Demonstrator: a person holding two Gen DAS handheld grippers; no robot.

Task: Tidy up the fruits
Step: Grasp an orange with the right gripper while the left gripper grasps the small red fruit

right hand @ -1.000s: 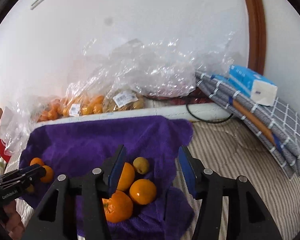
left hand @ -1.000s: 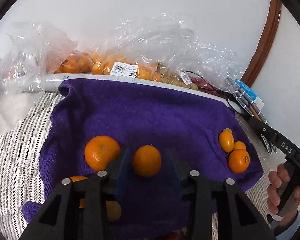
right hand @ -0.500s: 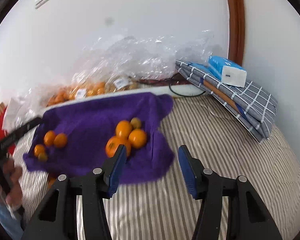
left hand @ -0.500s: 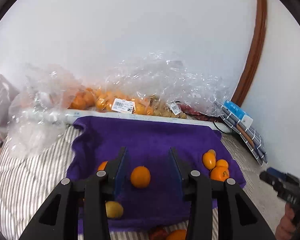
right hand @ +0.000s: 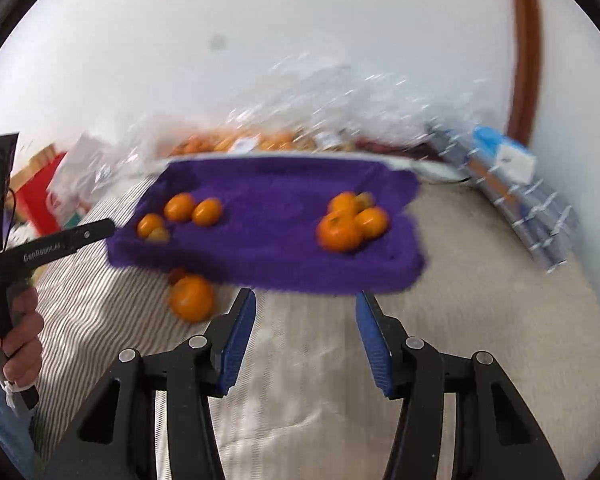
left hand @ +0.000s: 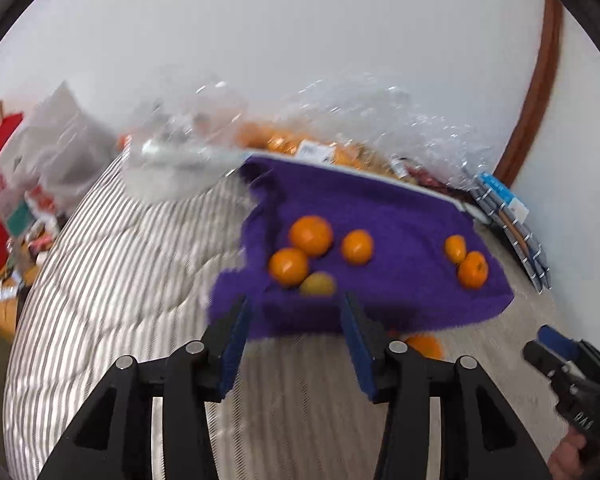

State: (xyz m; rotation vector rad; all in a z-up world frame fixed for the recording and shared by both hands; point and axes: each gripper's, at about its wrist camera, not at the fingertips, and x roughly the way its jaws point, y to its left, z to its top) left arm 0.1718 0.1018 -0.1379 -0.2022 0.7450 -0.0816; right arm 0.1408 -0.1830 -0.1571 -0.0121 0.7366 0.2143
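Both tools stand back from the purple towel (right hand: 268, 232), the left gripper (left hand: 294, 340) with jaws just opened further and nothing between them, the right gripper (right hand: 306, 340) likewise apart and empty; two clusters of oranges (right hand: 340, 230) lie sorted on the towel; one stray orange (right hand: 192, 298) sits off it on the striped bedding (right hand: 300, 400). Judged a pause between picks; next move calls for reaching that stray. Motion blur obscures the bagged fruit (left hand: 284, 140) behind; a reddish item beside the stray is half hidden under the towel edge.
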